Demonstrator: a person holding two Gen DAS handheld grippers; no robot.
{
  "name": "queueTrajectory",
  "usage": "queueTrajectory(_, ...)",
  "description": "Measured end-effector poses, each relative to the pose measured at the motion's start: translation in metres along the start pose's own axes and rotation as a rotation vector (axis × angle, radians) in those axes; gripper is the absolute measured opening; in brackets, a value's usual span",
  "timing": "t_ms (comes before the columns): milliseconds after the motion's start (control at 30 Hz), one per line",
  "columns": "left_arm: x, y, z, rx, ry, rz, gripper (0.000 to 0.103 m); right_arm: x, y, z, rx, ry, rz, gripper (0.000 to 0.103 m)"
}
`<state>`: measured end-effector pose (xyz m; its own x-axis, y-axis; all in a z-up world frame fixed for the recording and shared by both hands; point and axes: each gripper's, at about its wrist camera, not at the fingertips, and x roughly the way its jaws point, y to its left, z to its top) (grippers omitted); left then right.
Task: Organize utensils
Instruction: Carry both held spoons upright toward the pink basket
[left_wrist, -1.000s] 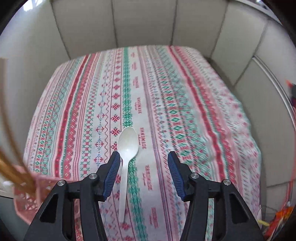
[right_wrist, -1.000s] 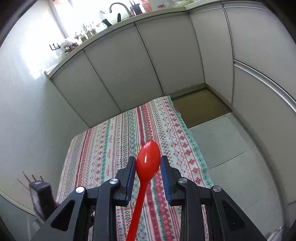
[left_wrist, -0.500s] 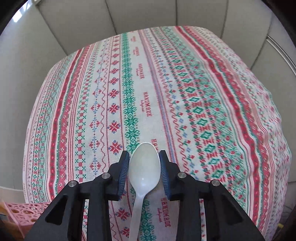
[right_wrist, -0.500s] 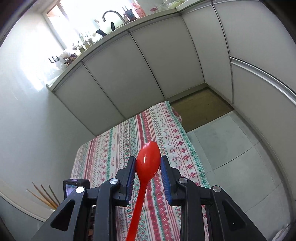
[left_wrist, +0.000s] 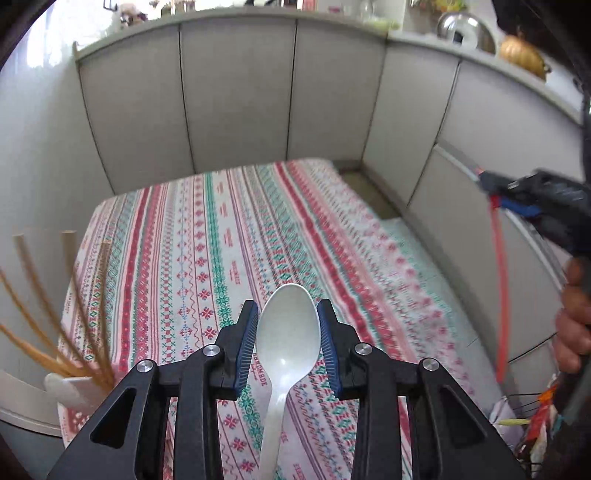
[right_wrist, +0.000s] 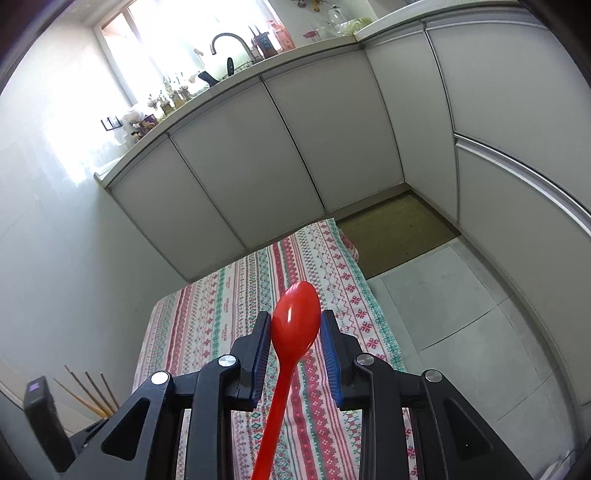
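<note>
A: Listing holdings: left gripper (left_wrist: 287, 345) now clamped on white spoon (left_wrist: 287, 338), lifted off the cloth (left_wrist: 229, 229) it lay on a second ago.
B: Right gripper (right_wrist: 295, 349) grips red spoon (right_wrist: 295, 325), above the cloth too.
A: We judge both ready for the chopstick holder (left_wrist: 74, 387), beside the cloth's left edge.

The left tool (left_wrist: 287, 334) points downward at a slant, and its two blue pads press on the sides of a white spoon (left_wrist: 286, 339). The right tool (right_wrist: 295, 349) also slants downward, closed on a red spoon (right_wrist: 293, 325). A hand (left_wrist: 570, 325) carries the right tool from behind.
</note>
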<state>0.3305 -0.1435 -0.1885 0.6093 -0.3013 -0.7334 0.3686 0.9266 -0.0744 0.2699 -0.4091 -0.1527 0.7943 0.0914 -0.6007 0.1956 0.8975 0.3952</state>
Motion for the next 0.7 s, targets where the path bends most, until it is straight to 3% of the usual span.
queueTrajectory(133, -0.05, 0.02, -0.009, -0.053, -0.109, -0.037, 0.035, -0.005, 0.018, -0.004, -0.055, -0.016, -0.011, 0.027)
queueTrajectory(333, -0.107, 0.082, -0.028, -0.162, -0.303, 0.008, 0.035, -0.023, 0.05, -0.01, -0.114, -0.079, 0.03, 0.027)
queueTrajectory(467, -0.117, 0.129, -0.038, -0.271, -0.411, 0.034, 0.035, -0.035, 0.075, -0.016, -0.141, -0.124, 0.085, 0.027)
queueTrajectory(700, -0.114, 0.175, -0.045, -0.399, -0.579, -0.003, 0.035, -0.039, 0.108, -0.026, -0.184, -0.177, 0.141, 0.027)
